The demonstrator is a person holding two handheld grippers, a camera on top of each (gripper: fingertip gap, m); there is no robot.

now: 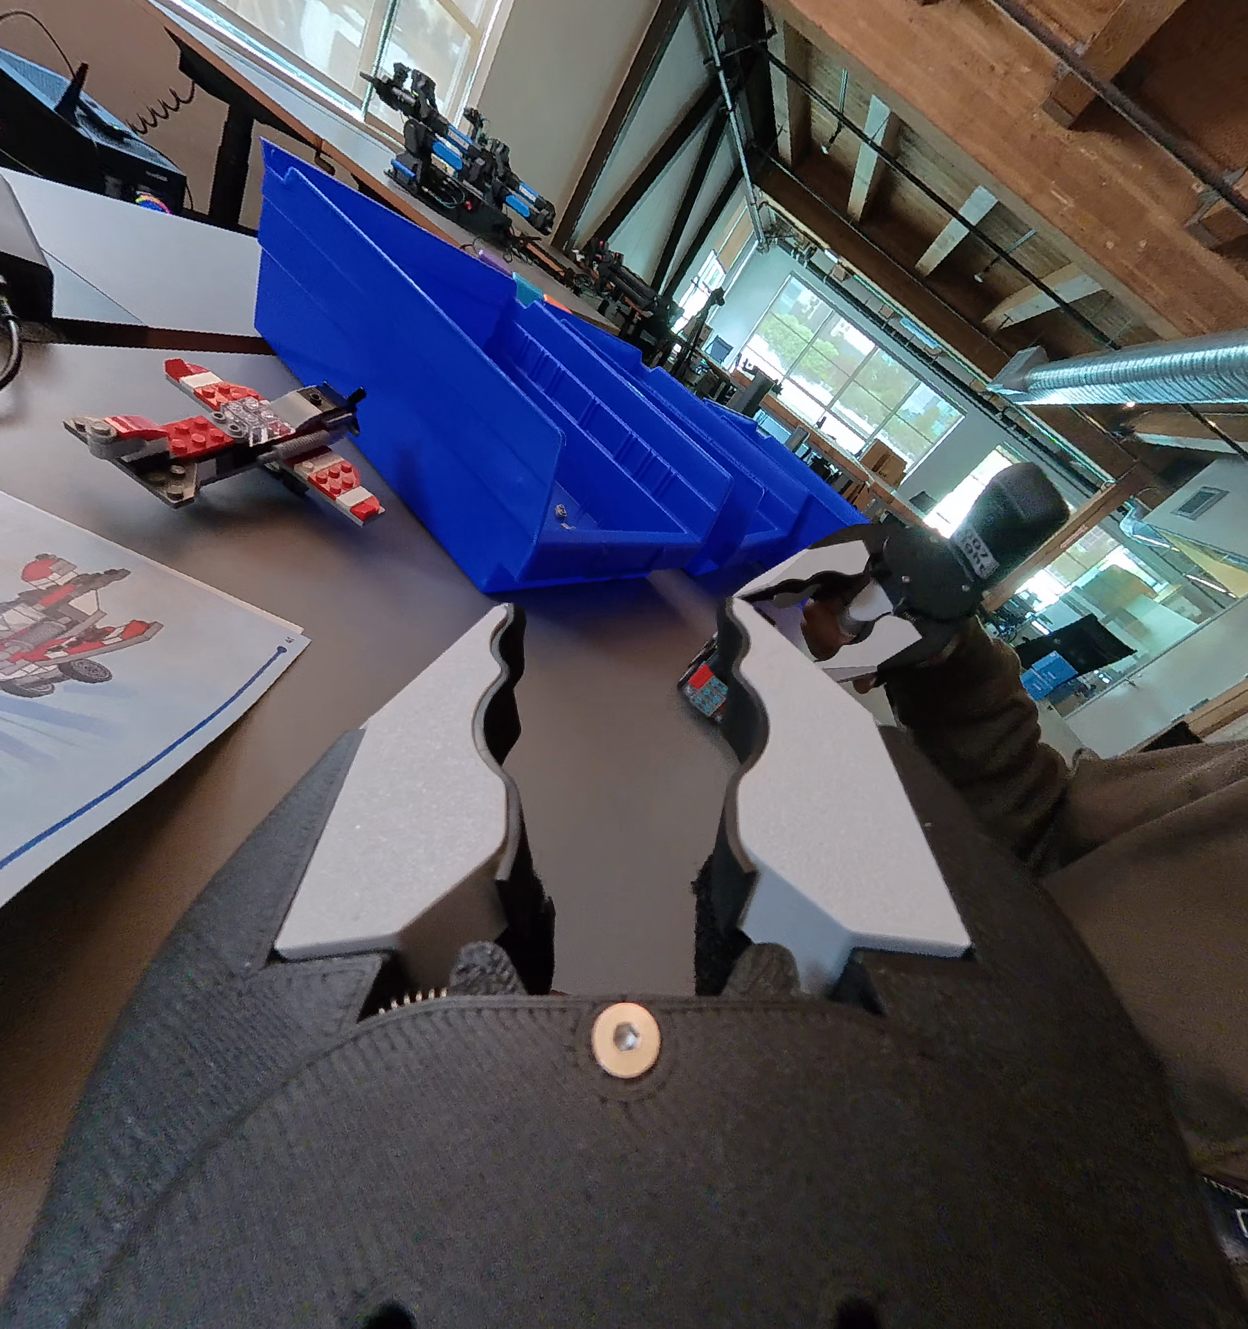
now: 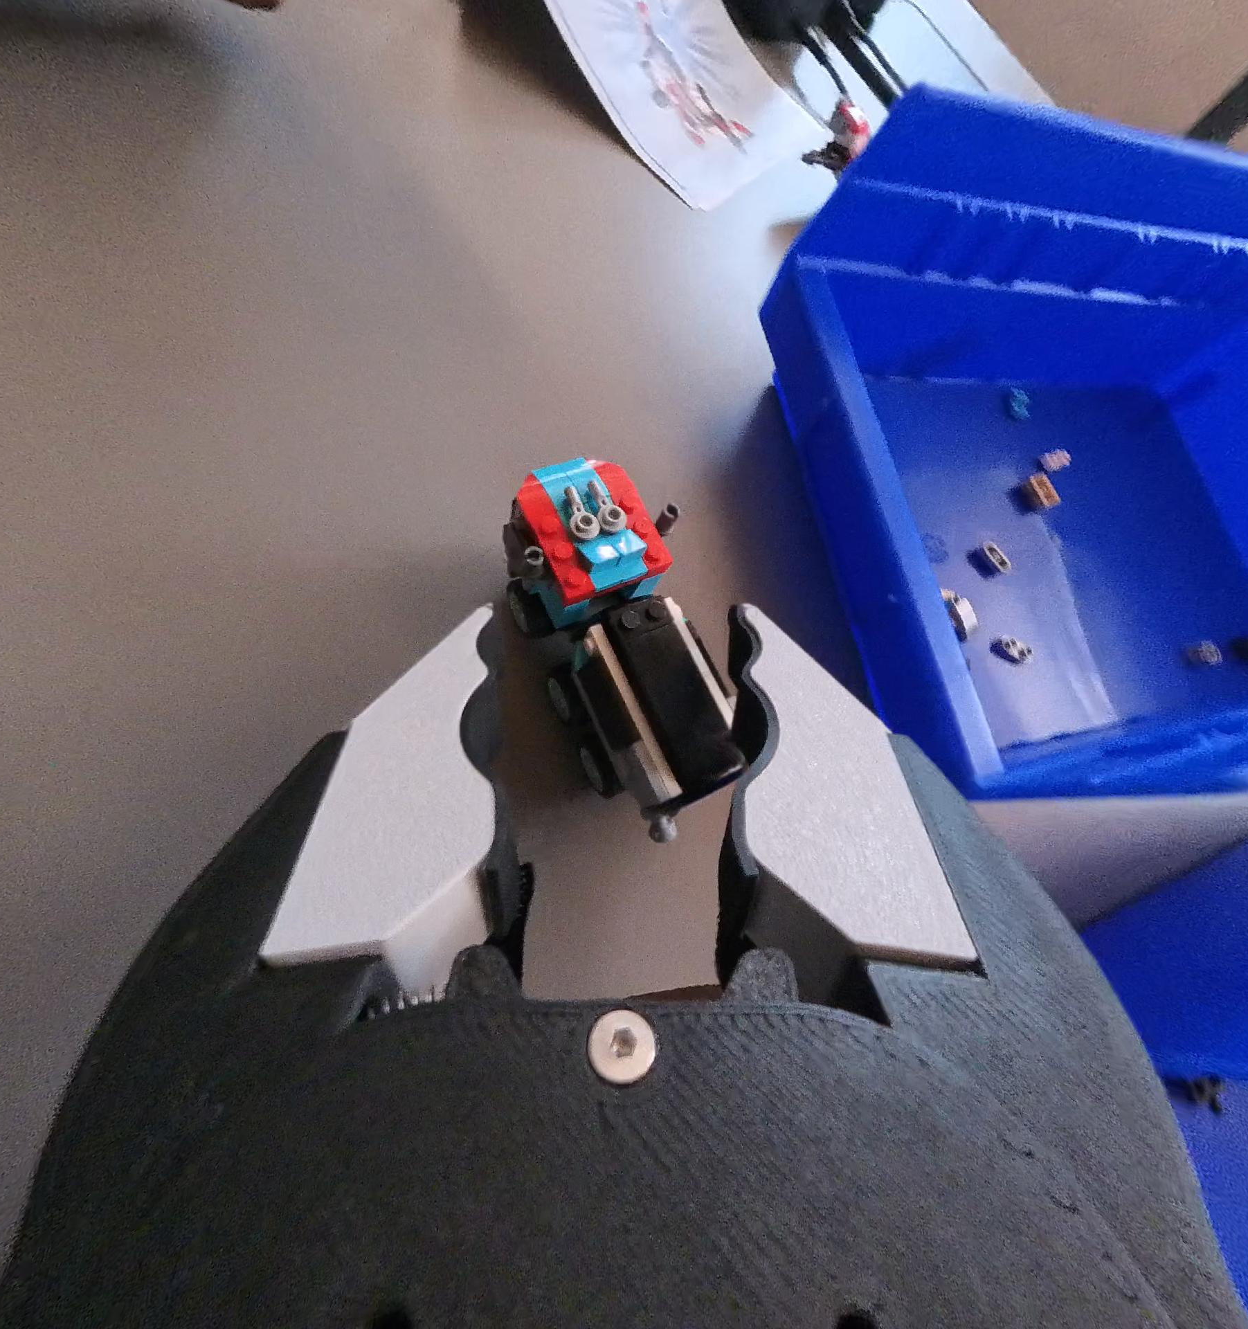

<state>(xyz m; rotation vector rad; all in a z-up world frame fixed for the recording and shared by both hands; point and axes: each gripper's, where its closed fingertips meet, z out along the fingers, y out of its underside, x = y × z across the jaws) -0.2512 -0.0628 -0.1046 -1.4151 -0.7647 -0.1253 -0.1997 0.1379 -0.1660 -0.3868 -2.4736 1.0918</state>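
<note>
My right gripper [image 2: 613, 611] is open around a small brick truck [image 2: 592, 539] with a red and teal cab and a black trailer, which stands on the dark table [image 2: 247, 359]. The trailer lies between the fingers, close to the right finger [image 2: 808, 719], and a gap shows at the left finger. My left gripper [image 1: 617, 611] is open and empty, low over the table just before the blue bins [image 1: 405, 374]. In the left wrist view the truck [image 1: 703, 683] peeks out behind my right finger, with a finger of the other gripper [image 1: 822, 557] above it.
A red, white and black brick plane [image 1: 225, 431] lies on the table left of the bins. A printed instruction sheet [image 1: 67, 683] lies nearer, at the left. The open blue bin [image 2: 858, 503] right of the truck holds several small loose pieces [image 2: 995, 557]. There is about 25 centimeters between the tips of the two grippers.
</note>
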